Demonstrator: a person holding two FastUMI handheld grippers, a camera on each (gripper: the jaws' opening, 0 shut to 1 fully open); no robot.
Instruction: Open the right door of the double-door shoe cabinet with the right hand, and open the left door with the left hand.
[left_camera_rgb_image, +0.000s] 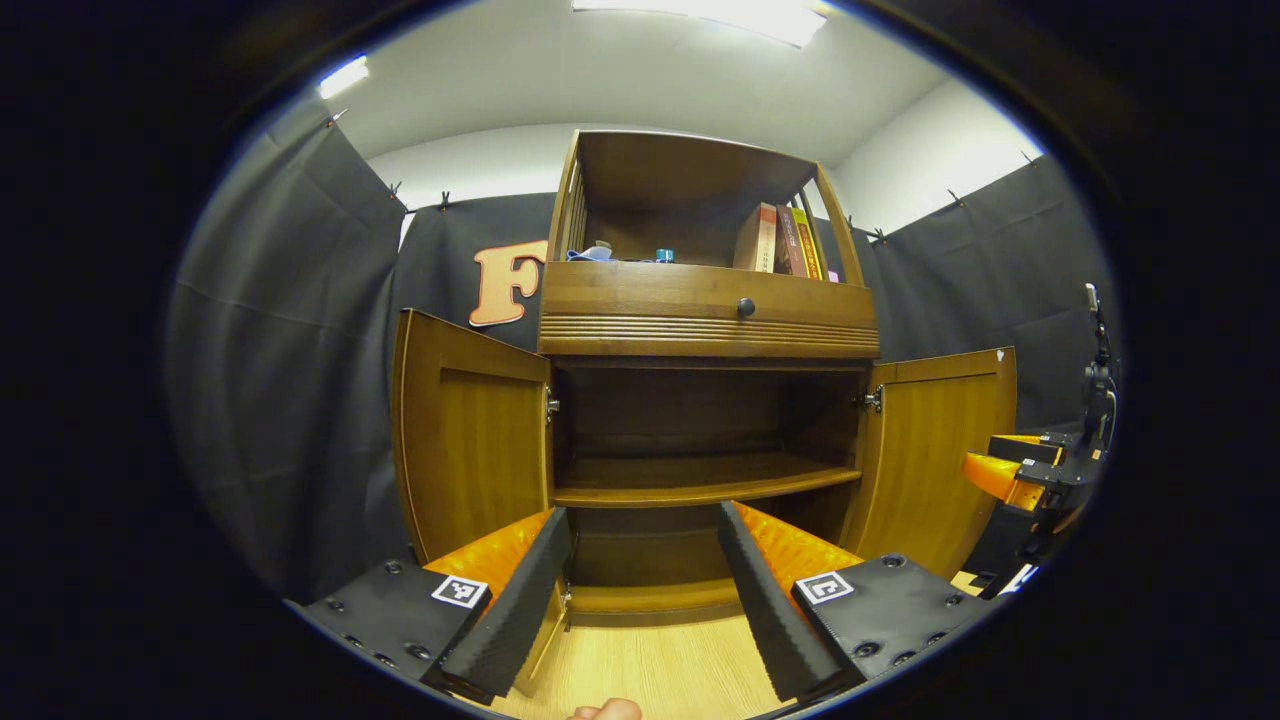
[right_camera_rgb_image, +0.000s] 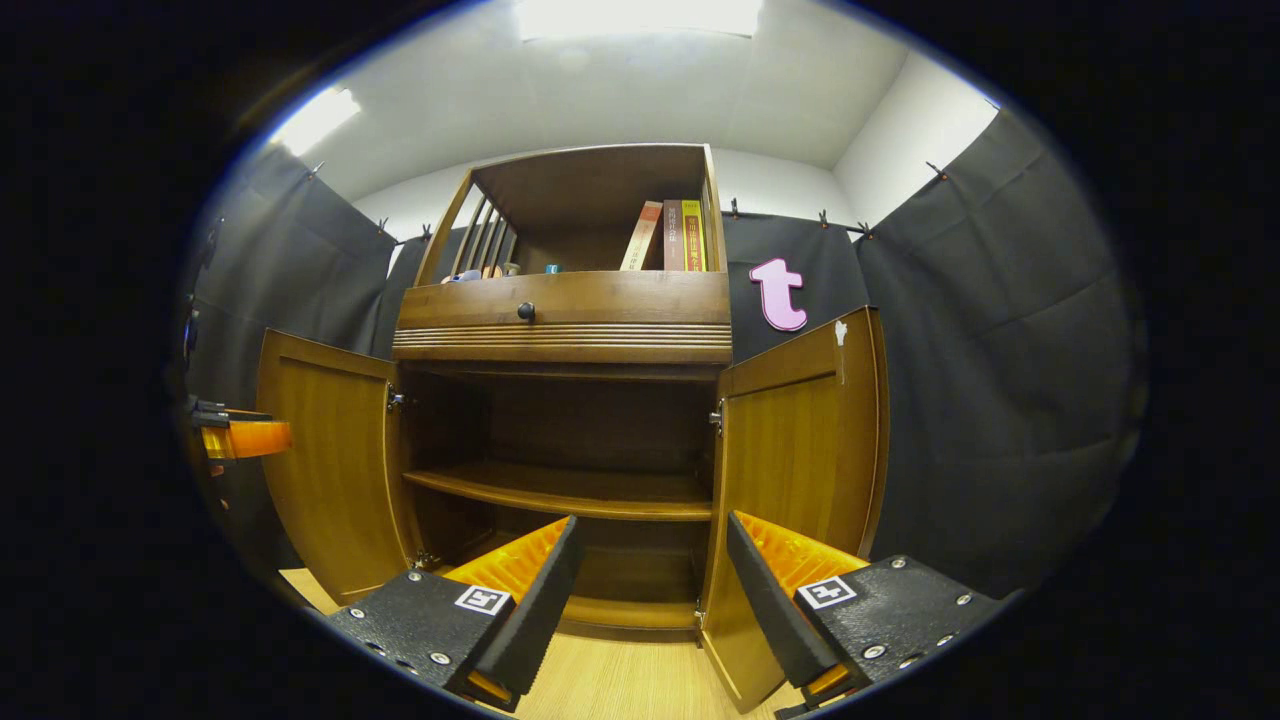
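Observation:
The wooden shoe cabinet (left_camera_rgb_image: 700, 320) stands ahead with both lower doors swung wide. In the left gripper view the left door (left_camera_rgb_image: 470, 430) hangs open at the left and the right door (left_camera_rgb_image: 935, 450) at the right. My left gripper (left_camera_rgb_image: 645, 570) is open and holds nothing, a short way in front of the bare lower shelf (left_camera_rgb_image: 690, 480). In the right gripper view the right door (right_camera_rgb_image: 800, 450) stands open just ahead of my open, bare right gripper (right_camera_rgb_image: 650, 580); the left door (right_camera_rgb_image: 325, 460) is open too. The right gripper (left_camera_rgb_image: 1040, 480) also shows at the far right of the left gripper view.
Books (left_camera_rgb_image: 785, 240) and small items sit in the cabinet's upper nook above a drawer with a round knob (left_camera_rgb_image: 745, 307). Black cloth walls surround the cabinet. Light wooden floor (left_camera_rgb_image: 650, 670) lies below. The left gripper (right_camera_rgb_image: 235, 435) shows at the left edge of the right gripper view.

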